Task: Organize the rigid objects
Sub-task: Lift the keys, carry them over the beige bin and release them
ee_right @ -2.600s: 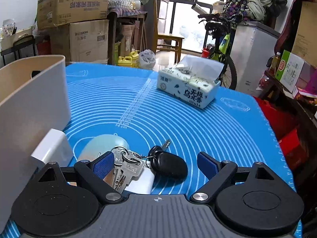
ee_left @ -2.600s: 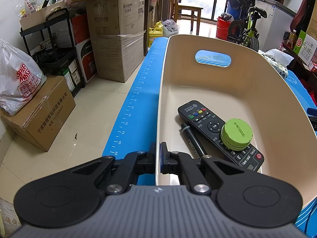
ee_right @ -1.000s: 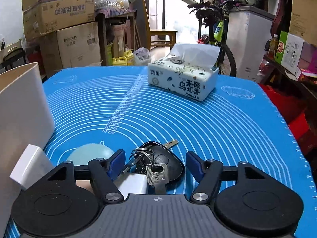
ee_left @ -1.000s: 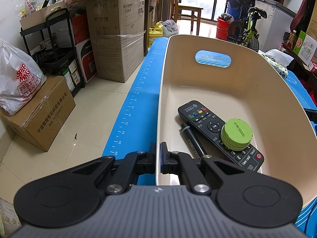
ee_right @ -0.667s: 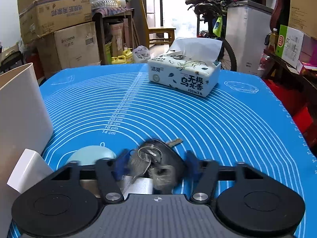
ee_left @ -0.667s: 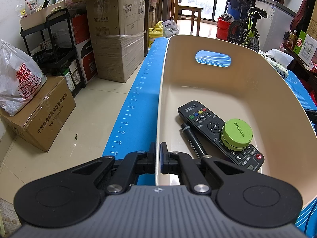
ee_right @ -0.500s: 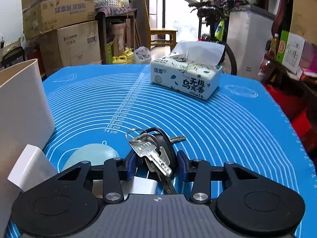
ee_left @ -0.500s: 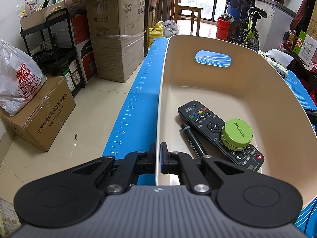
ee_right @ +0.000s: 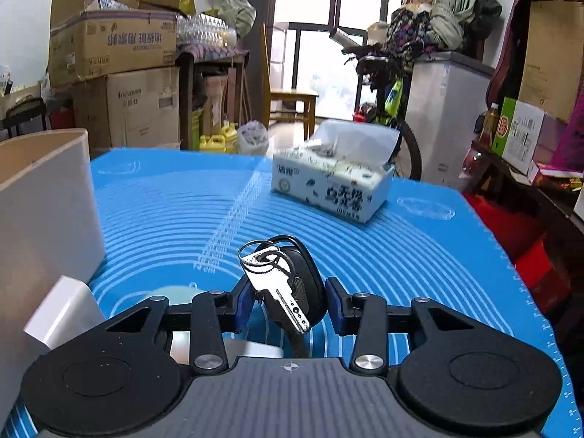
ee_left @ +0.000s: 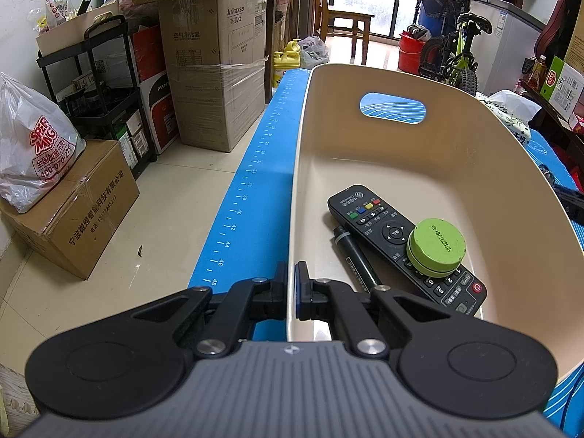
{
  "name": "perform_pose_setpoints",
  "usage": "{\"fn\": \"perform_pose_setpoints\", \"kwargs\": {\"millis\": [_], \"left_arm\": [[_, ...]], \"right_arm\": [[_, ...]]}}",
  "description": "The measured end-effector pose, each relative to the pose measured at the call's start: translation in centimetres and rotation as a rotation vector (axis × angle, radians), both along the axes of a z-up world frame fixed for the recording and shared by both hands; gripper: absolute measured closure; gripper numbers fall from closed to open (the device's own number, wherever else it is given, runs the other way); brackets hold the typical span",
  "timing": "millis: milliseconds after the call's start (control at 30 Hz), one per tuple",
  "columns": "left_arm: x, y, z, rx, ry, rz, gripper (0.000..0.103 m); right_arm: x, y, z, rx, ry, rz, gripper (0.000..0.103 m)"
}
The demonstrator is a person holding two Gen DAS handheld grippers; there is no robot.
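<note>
The right gripper (ee_right: 290, 301) clamps a bunch of keys (ee_right: 283, 284) by its black fob, blue pads pressed to either side, the silver keys dangling loose from their ring in front. The bunch looks lifted clear of the blue mat (ee_right: 419, 255), judging by the fob's tilt, most likely on its way to the cream bin (ee_right: 43, 197) that rises at the left of that view.

The left gripper (ee_left: 291, 290) is pinched tight on the near rim of that bin (ee_left: 511, 189), one finger outside and one inside the wall. The hold appears meant to steady the bin while things are dropped in.

Already on the bin's floor lie a black remote control (ee_left: 394, 237), a black marker pen (ee_left: 356, 261) just to its left, and a round green tin (ee_left: 436, 246) sitting on top of the remote's near half. Still out on the mat, near the right gripper's left side, are a white block (ee_right: 62, 314) against the bin's outer wall and a pale blue rounded object (ee_right: 171, 294), mostly hidden by the tool.

The mat, printed with white rings and a ruler scale, covers the tabletop; a tissue box (ee_right: 332, 182) stands at its far side. Around it is a crowded room: stacked cardboard cartons (ee_left: 215, 62), a black shelf rack, a bicycle (ee_left: 452, 58), a wooden chair before bright glass doors, and a tiled floor.
</note>
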State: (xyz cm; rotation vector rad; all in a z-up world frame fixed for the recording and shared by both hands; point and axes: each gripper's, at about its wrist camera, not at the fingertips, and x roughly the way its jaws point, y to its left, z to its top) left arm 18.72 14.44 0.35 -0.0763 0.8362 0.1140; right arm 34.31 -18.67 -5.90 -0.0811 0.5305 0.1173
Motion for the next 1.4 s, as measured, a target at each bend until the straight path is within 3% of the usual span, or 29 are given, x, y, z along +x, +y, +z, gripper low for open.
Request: {"fn": "perform_pose_setpoints", "kwargs": {"millis": [533,800,1000,1400], "left_arm": [[0.0,-0.1,0.0,0.001,0.0,0.0,0.098],[0.0,-0.1,0.0,0.001,0.0,0.0,0.098],[0.0,-0.1,0.0,0.001,0.0,0.0,0.098],[0.0,-0.1,0.0,0.001,0.0,0.0,0.098]], "right_arm": [[-4.5,2.6,6.6,0.039,-0.19,0.081,0.055],[-7.7,6.2,10.1,0.055,-0.267,0.235,0.055],[-9.1,9.7,10.8,0.042,-0.241,0.354,0.054],[-8.4,16.0,10.4,-0.058,-0.162,0.433,0.054]]}}
